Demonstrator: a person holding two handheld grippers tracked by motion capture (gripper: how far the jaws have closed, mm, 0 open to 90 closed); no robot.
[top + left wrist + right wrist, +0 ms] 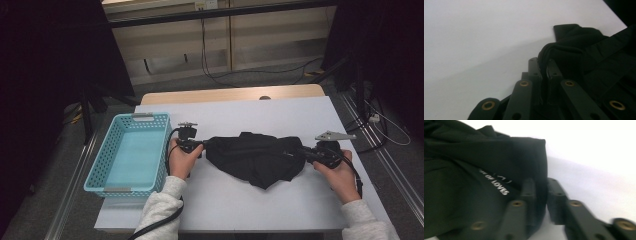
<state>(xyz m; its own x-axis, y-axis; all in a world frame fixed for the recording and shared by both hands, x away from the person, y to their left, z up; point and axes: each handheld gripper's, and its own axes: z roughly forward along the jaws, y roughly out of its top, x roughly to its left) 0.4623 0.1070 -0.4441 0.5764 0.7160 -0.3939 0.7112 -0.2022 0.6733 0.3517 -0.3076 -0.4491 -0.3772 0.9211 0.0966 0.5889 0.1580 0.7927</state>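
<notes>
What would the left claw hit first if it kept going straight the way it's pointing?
Likely more of the black garment: the left claw is shut on its edge and points right, along the cloth, toward the right claw.

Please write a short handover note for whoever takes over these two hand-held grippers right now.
Left hand-held gripper: shut on a bunched edge at the left end of the black fabric garment.
Right hand-held gripper: shut on the garment's right edge, beside its small white lettering.
The garment is stretched between the two grippers over the white table top, its middle sagging in a crumpled heap. The light blue perforated plastic basket sits at the table's left end, nothing in it.
Done: both ends gripped.
Left: probably smoothing or folding the garment, then moving it into the basket.
</notes>
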